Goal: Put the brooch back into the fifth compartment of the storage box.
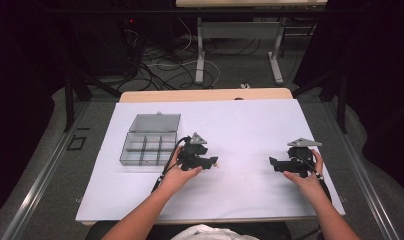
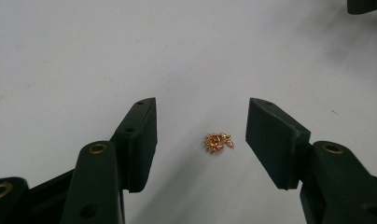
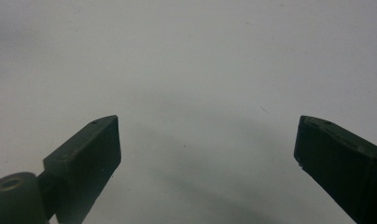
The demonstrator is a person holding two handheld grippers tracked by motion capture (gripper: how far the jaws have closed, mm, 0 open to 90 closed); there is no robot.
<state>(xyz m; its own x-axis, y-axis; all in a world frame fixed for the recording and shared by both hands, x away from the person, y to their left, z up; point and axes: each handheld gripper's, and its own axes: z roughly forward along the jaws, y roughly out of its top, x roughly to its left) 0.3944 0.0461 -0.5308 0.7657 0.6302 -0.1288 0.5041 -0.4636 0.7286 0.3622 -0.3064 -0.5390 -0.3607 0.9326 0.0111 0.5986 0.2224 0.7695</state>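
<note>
Gold charm [image 2: 218, 142] is seen on the tabletop [image 1: 240, 125] between the spread fingers [image 2: 140, 140] of the left gripper [image 2: 200, 140] (untouched); being tiny, it could be nudged aside. Right gripper [image 3: 207, 149] is held spread.

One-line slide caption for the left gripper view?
Left gripper open on the white table sheet, its black jaws flanking, not touching, a small gold flower-shaped trinket.

Clear compartment box [image 1: 149, 141] on white sheet [image 1: 240, 130]
</note>
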